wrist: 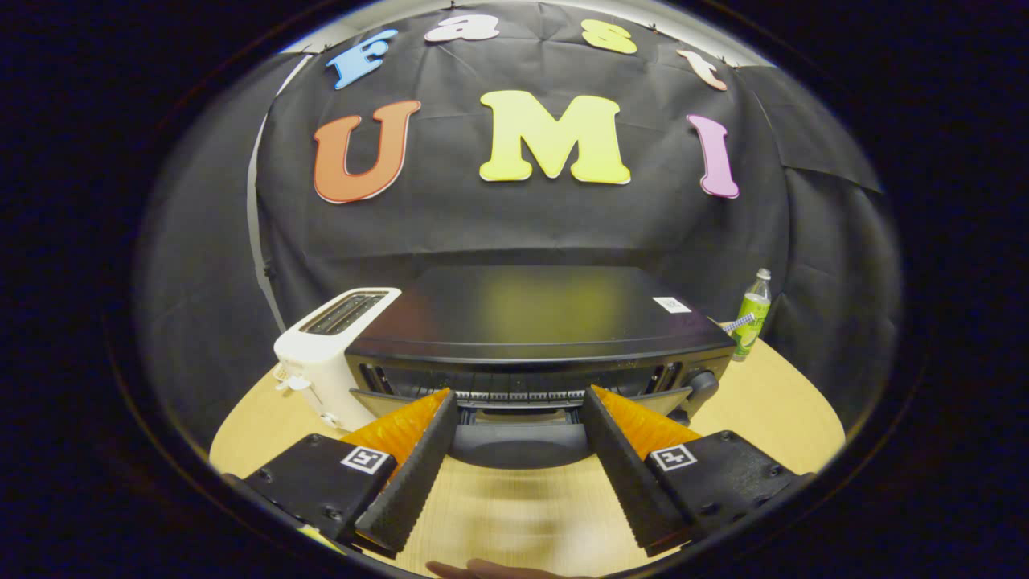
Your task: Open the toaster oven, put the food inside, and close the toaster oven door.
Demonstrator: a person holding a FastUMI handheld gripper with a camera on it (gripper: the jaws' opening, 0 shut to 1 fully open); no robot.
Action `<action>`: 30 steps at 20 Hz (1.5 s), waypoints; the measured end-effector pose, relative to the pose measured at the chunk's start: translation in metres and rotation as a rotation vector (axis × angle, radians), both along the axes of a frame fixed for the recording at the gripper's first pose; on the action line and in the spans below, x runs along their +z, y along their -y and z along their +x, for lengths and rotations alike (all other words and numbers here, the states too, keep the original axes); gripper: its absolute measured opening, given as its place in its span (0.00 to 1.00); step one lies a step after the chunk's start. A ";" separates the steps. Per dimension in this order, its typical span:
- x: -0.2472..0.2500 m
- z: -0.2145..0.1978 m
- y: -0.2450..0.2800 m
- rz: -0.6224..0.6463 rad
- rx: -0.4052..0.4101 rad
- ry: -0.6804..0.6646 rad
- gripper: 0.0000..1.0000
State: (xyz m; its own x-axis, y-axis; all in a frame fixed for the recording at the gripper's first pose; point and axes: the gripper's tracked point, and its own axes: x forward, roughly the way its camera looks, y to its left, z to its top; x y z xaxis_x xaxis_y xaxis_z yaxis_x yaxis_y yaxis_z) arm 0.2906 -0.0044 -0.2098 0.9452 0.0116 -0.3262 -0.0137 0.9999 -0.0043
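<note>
A black toaster oven (530,314) stands on the wooden table (772,418) just ahead of me. Its door (378,400) leans out toward me, and a wire rack (518,396) shows in the gap behind the door's top edge. The door's dark curved handle (518,444) lies between my two fingers. My gripper (518,396) is open, with one finger on each side of the handle and the tips close to the oven front. I cannot tell whether the fingers touch the handle's ends.
A white slot toaster (325,354) stands against the oven's left side. A green bottle (752,315) is behind the oven's right corner. A knob (701,384) sticks out at the oven's right front. Part of a hand (482,569) shows below the fingers.
</note>
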 end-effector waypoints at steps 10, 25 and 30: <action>-0.061 -0.062 0.002 0.043 -0.031 -0.045 1.00; -0.136 -0.093 0.006 0.087 -0.012 -0.178 0.99; -0.112 -0.128 0.012 0.176 0.008 -0.121 0.98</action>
State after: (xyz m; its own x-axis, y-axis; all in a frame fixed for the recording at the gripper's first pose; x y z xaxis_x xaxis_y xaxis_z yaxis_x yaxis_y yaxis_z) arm 0.1623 -0.0159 -0.3217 0.8988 0.0863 -0.4297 -0.0118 0.9848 0.1730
